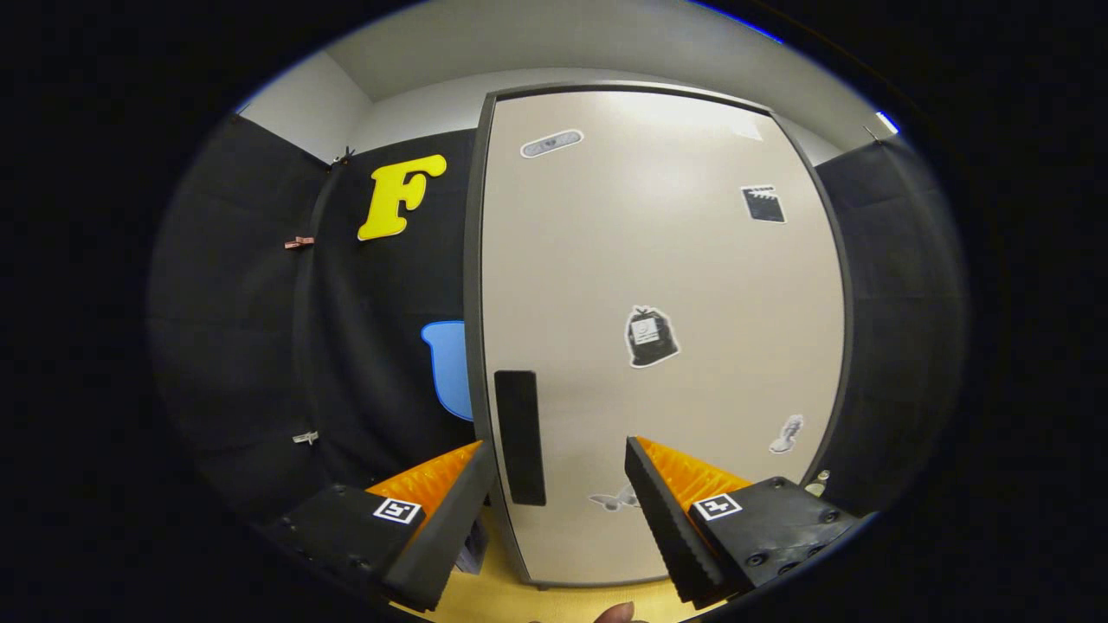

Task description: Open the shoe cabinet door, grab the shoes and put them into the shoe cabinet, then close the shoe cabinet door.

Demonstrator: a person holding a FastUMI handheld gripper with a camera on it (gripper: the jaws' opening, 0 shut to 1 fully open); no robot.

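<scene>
Door (658, 329): seen shut, just beyond the fingers.
Gripper (558, 454): fingers spread wide, nothing held.
Handle (520, 437): best straddled squarely, pinched, then pulled outward.

The shoe cabinet door (658, 285) is cream with a dark frame, a black handle (520, 437) and black-and-white stickers (650, 337).

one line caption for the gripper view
Open tool faces the closed cabinet door, its dark handle just ahead between the fingers.
</scene>
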